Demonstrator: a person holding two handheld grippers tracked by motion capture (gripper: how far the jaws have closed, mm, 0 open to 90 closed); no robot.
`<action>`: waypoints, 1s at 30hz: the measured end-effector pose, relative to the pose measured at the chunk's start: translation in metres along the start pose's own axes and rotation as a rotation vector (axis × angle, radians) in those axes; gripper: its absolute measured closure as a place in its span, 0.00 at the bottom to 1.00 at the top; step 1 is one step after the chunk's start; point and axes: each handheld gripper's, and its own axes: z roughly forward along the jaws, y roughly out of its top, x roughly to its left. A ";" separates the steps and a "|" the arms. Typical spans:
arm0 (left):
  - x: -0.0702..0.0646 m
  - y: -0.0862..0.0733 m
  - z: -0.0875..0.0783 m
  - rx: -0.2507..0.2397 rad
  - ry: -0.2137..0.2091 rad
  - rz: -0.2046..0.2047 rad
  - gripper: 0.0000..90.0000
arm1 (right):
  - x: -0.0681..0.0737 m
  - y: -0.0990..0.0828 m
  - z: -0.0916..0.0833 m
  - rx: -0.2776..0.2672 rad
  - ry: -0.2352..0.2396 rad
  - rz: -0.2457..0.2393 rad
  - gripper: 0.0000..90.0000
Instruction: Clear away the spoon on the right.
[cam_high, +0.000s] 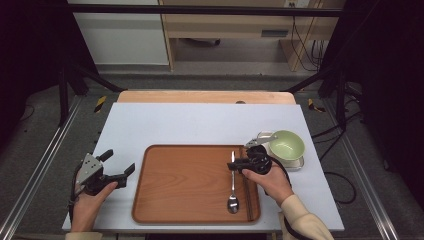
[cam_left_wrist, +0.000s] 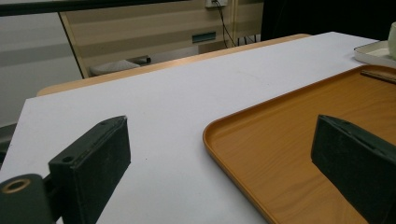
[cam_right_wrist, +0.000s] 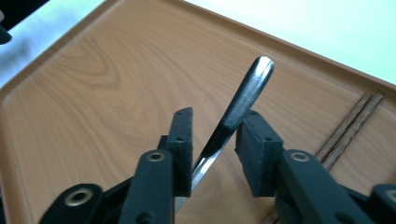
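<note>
The table is carrying a wooden tray, with a green bowl resting just right of it. A metal spoon is lying on the tray's right part beside chopsticks; stiff, light and slippery, it is best gripped mid-handle. The right gripper is straddling that handle, fingers released. The left gripper is waiting open at the tray's left edge.

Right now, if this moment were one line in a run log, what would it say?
right gripper: fingers parted around spoon handle, not pressing | spoon: on tray beside chopsticks | left gripper: open, idle left of tray
</note>
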 end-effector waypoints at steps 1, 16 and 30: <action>0.000 0.000 0.000 0.001 0.000 0.000 0.05 | 0.000 0.000 0.001 0.000 -0.002 -0.001 0.71; -0.001 0.000 0.000 -0.001 -0.002 0.004 0.05 | 0.004 0.001 0.011 0.015 -0.097 -0.008 0.29; 0.000 0.001 -0.001 -0.011 0.003 0.001 0.05 | 0.009 0.007 -0.005 -0.052 -0.160 -0.061 0.14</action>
